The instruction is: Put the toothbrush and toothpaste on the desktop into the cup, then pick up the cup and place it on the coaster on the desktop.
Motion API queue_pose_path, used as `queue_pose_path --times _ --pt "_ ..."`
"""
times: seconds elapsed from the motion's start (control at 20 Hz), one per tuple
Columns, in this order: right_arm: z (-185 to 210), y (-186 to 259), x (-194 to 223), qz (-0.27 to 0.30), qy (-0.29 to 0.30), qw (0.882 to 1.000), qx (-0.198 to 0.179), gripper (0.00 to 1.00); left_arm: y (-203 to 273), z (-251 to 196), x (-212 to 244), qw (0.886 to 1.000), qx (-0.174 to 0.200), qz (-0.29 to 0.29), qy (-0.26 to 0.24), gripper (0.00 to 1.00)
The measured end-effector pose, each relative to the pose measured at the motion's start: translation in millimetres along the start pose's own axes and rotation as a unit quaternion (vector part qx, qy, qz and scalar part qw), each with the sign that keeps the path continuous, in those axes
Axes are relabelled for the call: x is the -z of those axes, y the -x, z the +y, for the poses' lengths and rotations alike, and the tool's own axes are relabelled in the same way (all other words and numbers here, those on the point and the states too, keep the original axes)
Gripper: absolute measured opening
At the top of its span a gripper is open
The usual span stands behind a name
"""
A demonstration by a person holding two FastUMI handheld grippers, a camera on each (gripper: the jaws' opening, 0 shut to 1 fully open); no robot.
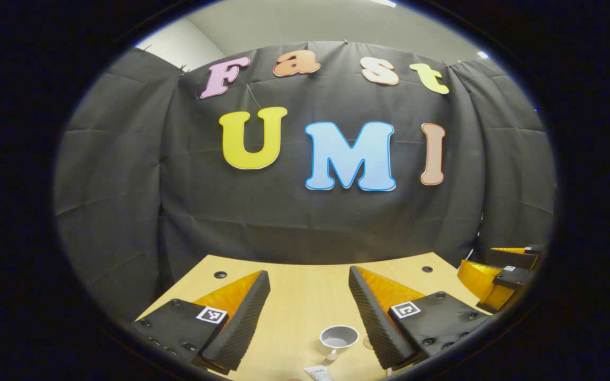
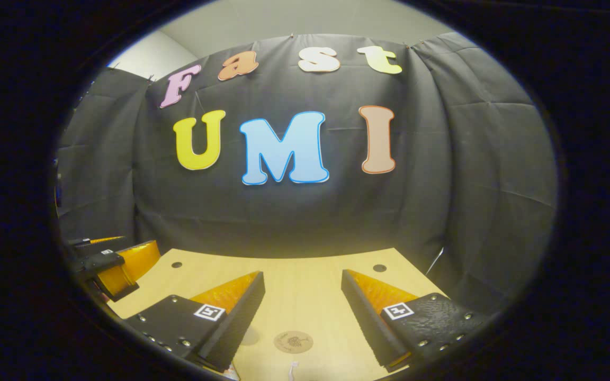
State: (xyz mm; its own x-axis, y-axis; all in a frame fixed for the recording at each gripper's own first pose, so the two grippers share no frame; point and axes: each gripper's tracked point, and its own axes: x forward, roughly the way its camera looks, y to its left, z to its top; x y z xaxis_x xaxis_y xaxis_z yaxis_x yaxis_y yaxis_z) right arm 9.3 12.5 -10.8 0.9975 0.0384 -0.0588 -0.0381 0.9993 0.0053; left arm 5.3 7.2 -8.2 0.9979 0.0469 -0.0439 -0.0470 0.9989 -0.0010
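Grippers count two, left gripper [image 1: 309, 286] and right gripper [image 2: 303, 286] both spread wide and empty above one light wooden desktop [image 1: 305, 296], one white cup [image 1: 339, 338] upright beside one round brown coaster [image 2: 293, 342].

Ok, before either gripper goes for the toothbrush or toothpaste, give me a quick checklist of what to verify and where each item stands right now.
1. Left gripper open and holding nothing: ok.
2. Right gripper open and holding nothing: ok.
3. Cup upright on the desktop, mouth up and looks empty: ok.
4. Coaster lying flat on the desktop with nothing on it: ok.
5. Toothpaste located: cannot tell; a white item at the bottom edge of the left gripper view is cut off.
6. Toothbrush located: cannot tell; a thin white tip near the coaster is too cropped to identify.
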Motion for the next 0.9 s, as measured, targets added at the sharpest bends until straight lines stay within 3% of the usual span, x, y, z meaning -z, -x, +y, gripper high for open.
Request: queue_pose_path --times 0.2,0.4,0.75,0.9 --pt "1 -7 27 0.048 0.007 0.999 -0.001 0.93 -4 -1 24 0.999 0.001 0.035 -0.001 1.0" --pt "-4 -10 70 0.109 0.018 0.994 0.0 0.93 1 2 77 0.995 -0.008 0.1 0.0 1.0" --pt "-1 0 149 0.21 0.01 0.977 -0.017 0.93 18 1 174 0.977 -0.007 0.214 0.023 0.97" --pt "1 8 178 0.254 0.004 0.967 -0.024 0.93 27 3 207 0.967 -0.01 0.254 0.029 1.0"
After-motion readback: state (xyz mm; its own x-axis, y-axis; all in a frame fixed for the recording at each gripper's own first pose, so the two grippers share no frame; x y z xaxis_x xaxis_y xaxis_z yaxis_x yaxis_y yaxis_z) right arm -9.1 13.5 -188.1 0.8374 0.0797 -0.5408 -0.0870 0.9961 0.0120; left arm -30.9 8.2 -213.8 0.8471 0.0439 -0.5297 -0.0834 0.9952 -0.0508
